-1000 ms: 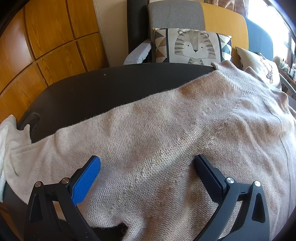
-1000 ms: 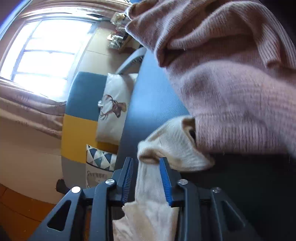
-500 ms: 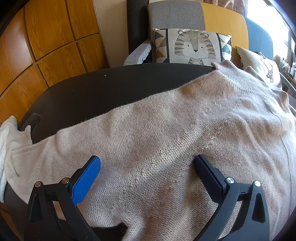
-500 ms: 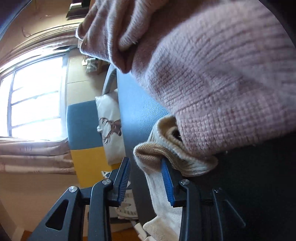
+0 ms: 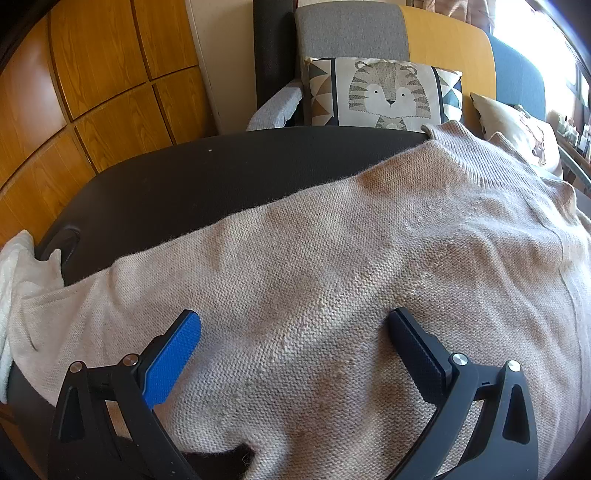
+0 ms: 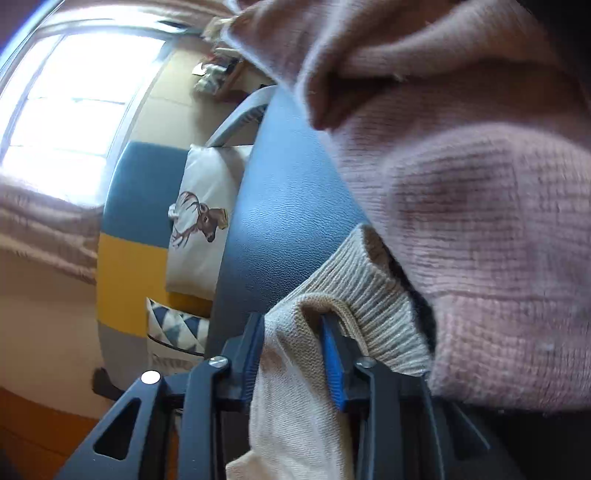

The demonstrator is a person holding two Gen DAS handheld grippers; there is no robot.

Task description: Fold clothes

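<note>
A beige knit sweater [image 5: 369, 240] lies spread over the dark table [image 5: 184, 184]. My left gripper [image 5: 294, 315] hovers just above its lower part, jaws wide open with nothing between them. In the right wrist view a bunched pinkish knit [image 6: 480, 221] fills the upper right. A cream sleeve [image 6: 295, 387] with a ribbed cuff [image 6: 369, 295] comes out from under it at the table's edge. My right gripper [image 6: 291, 321] is closing its jaws on this sleeve just behind the cuff, and the blue pads press the fabric from both sides.
A grey and yellow sofa [image 5: 351, 33] with a tiger cushion [image 5: 384, 96] stands behind the table. A deer cushion [image 6: 203, 218] leans on the sofa by the bright window [image 6: 66, 99]. White cloth [image 5: 14, 266] hangs off the table's left end. Wooden panels [image 5: 92, 74] line the left wall.
The right gripper's jaws have narrowed onto the cream sleeve, and its view has shifted along the table edge. The left gripper and the sweater under it have not moved.
</note>
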